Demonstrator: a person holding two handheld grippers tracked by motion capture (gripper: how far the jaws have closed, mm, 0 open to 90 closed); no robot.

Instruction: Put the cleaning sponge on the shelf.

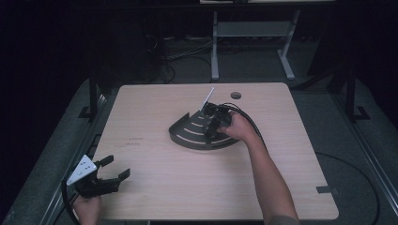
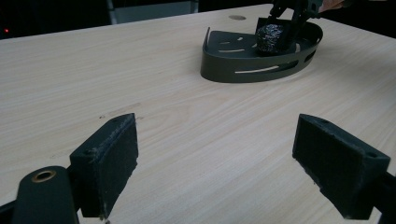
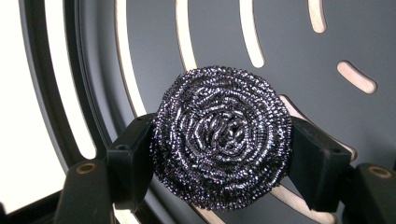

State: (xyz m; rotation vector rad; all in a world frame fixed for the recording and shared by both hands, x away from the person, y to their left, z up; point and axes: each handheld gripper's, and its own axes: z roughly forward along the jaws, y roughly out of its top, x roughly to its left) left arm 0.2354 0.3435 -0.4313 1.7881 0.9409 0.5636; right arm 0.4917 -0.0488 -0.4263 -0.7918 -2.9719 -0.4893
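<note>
A round steel-wool scourer (image 3: pixel 222 137) sits between the black pads of my right gripper (image 3: pixel 222 154), which is shut on it. It hangs just above the slotted floor of a dark quarter-round corner tray (image 1: pixel 187 136) in the middle of the table. From the left gripper view the scourer (image 2: pixel 271 39) shows inside the tray (image 2: pixel 243 65) under the right gripper (image 2: pixel 289 28). My left gripper (image 1: pixel 112 171) rests at the table's front left corner, open, with nothing between its pads (image 2: pixel 114 154).
The light wooden table (image 1: pixel 155 173) has a round cable hole (image 1: pixel 235 95) near its far edge. A white metal frame (image 1: pixel 253 33) stands on the floor behind it. A cable (image 1: pixel 248 119) trails from the right gripper.
</note>
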